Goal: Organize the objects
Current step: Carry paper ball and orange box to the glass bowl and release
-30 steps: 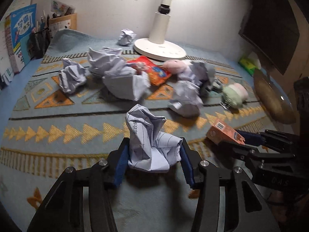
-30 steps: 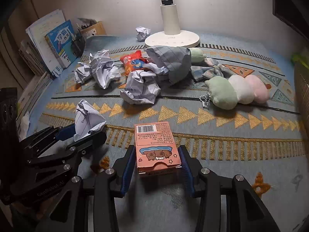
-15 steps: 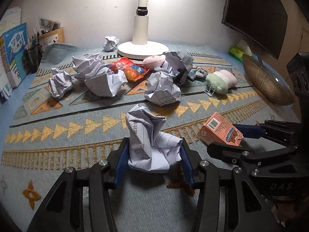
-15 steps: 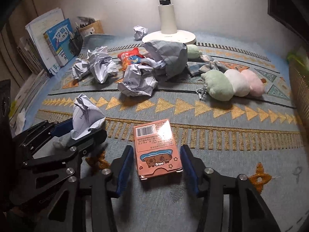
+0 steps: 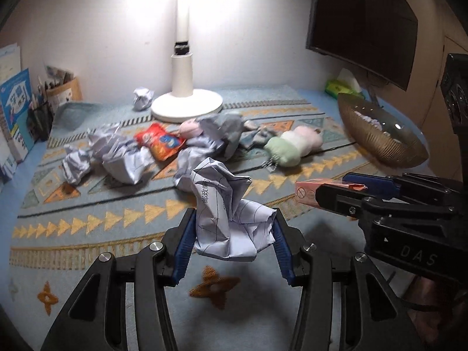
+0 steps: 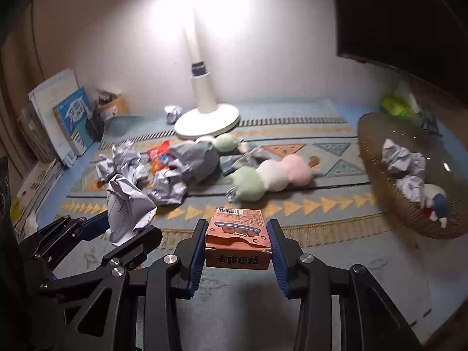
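Paper ball (image 5: 231,219) and box (image 6: 237,241) are sitting clamped in my left claw (image 5: 231,244) and right claw (image 6: 237,251), whose jaws have just been closing, so I am keeping both level toward the basket (image 6: 377,172).

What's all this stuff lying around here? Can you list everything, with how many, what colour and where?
crumpled paper ball: one, white, held in the left gripper
small box: one, orange-pink, held in the right gripper
loose paper balls: several, white, on the rug
snack packet: one, red, among the papers
plush toy: one, green, white and pink, mid-rug
basket: one, brown, right side, holding paper balls
lamp base: one, white, by the wall
books: several, left wall
rug: one, blue with yellow triangles
left gripper: black, blue pads
right gripper: black, blue pads
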Demonstrator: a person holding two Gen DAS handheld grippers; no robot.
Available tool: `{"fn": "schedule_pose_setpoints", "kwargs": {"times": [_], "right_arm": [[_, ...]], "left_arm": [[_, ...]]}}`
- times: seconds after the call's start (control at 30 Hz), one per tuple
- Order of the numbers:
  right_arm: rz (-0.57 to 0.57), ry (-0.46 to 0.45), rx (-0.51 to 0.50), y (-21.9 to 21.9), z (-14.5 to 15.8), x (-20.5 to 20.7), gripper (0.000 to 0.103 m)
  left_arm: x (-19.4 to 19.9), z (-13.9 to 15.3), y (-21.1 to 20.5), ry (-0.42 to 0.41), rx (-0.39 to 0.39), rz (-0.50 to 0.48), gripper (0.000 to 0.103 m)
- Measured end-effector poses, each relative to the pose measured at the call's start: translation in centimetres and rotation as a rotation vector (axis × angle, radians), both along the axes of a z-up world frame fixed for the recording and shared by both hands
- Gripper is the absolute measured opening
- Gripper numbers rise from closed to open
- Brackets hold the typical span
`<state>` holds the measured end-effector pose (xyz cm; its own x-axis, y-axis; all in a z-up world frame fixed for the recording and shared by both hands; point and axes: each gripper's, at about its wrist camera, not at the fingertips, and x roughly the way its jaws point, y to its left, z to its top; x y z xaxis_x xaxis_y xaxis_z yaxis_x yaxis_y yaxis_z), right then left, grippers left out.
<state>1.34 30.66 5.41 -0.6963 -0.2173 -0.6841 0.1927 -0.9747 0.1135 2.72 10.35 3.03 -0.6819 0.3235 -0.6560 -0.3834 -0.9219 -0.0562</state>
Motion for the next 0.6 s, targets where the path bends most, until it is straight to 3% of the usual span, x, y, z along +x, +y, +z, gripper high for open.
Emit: {"fn": "schedule_pose_setpoints", "kwargs": {"times": [0.2,0.33,0.6], "right_arm": [[-0.139,0.128,-0.052,7.6,4.7,1.5,0.039],[-0.273,0.206,-0.095,13.5,7.8,2.4,0.039],[-0.437,0.247,-0.168,22.0,10.7,1.1,0.04]], "left_arm": [[1.0,4.3,5.0,0.106,0.057,-0.069,0.046],[0.2,6.9,8.3,0.103,0.125,-0.141,0.046],[-2.4,9.8,16.9,0.143,0.176,-0.246,0.046]]}}
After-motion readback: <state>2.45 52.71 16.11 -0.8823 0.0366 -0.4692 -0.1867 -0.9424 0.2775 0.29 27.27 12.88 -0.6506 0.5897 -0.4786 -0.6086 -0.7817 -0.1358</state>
